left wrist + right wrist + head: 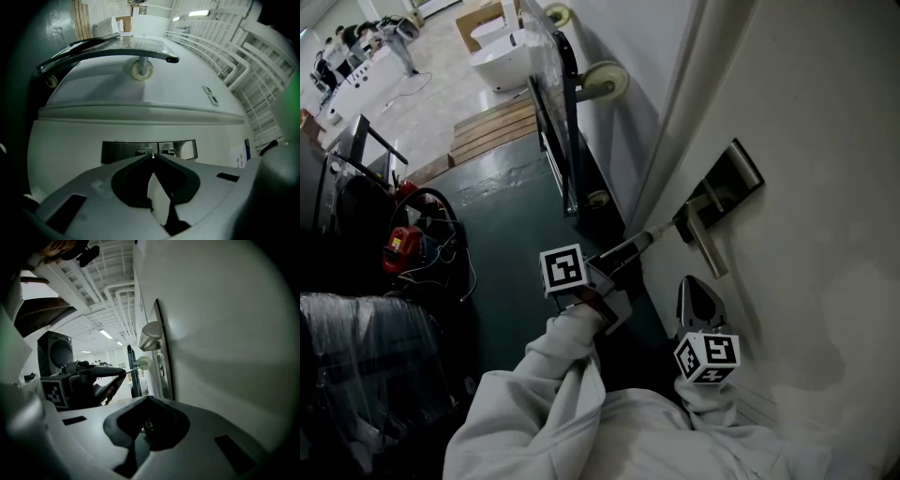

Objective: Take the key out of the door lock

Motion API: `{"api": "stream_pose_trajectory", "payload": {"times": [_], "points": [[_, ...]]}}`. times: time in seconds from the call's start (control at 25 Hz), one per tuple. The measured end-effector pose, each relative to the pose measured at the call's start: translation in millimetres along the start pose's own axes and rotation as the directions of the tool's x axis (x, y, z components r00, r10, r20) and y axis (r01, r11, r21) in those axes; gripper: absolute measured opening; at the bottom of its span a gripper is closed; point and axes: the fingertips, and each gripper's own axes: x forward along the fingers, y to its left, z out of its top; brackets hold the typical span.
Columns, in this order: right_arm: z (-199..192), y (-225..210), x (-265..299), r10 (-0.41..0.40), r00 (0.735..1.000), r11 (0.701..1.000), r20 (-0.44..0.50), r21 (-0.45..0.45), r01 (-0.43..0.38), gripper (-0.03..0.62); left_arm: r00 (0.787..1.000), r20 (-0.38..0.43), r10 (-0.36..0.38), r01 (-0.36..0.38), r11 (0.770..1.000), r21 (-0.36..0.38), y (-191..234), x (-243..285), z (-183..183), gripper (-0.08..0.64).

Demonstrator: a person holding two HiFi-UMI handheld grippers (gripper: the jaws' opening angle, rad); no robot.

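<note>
A dark metal lock plate with a lever handle sits on the white door. My left gripper reaches to the plate's lower end. Its jaws are shut, tip to tip, right at the lock plate. A thin bright sliver, apparently the key, is pinched between them; most of the key is hidden. My right gripper hangs close to the door below the handle, shut with nothing in it. In the right gripper view the right gripper points along the door past the handle toward the left gripper.
A glass-topped trolley with cream wheels stands against the wall beyond the door. Wooden boards lie on the dark green floor. A red tool with cables and a plastic-wrapped bundle are at the left.
</note>
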Motion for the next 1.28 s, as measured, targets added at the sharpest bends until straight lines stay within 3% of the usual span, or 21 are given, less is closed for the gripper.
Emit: {"api": "stream_pose_trajectory", "payload": {"times": [0.28, 0.4, 0.68, 0.76, 0.8, 0.92, 1.04, 1.28], "points": [[8, 17, 6, 0.064, 0.998, 0.998, 0.016, -0.001, -0.064, 0.051, 0.998, 0.066, -0.013, 0.011, 0.999, 0.041, -10, -27, 13, 0.026], [13, 31, 12, 0.112, 0.993, 0.994, 0.024, -0.009, -0.112, 0.052, 0.996, 0.094, -0.009, 0.000, 0.995, 0.101, -15, -43, 23, 0.026], [16, 53, 26, 0.181, 0.983, 0.983, 0.018, -0.035, -0.180, 0.052, 0.987, 0.158, 0.034, -0.072, 0.968, 0.242, -20, -78, 36, 0.026], [17, 53, 30, 0.188, 0.982, 0.982, 0.018, -0.037, -0.188, 0.051, 0.982, 0.177, 0.069, -0.119, 0.950, 0.288, -15, -85, 39, 0.026], [18, 52, 31, 0.191, 0.981, 0.981, 0.018, -0.038, -0.190, 0.052, 0.979, 0.183, 0.093, -0.150, 0.932, 0.329, -12, -88, 40, 0.026], [20, 52, 33, 0.194, 0.981, 0.980, 0.022, -0.042, -0.193, 0.051, 0.971, 0.197, 0.137, -0.217, 0.850, 0.479, -13, -96, 45, 0.026], [22, 52, 34, 0.199, 0.980, 0.979, 0.027, -0.049, -0.197, 0.052, 0.957, 0.222, 0.187, -0.286, 0.743, 0.606, -15, -103, 47, 0.026], [25, 54, 38, 0.221, 0.975, 0.974, 0.028, -0.063, -0.219, 0.051, 0.921, 0.307, 0.238, -0.388, 0.561, 0.731, -20, -120, 54, 0.026]]}}
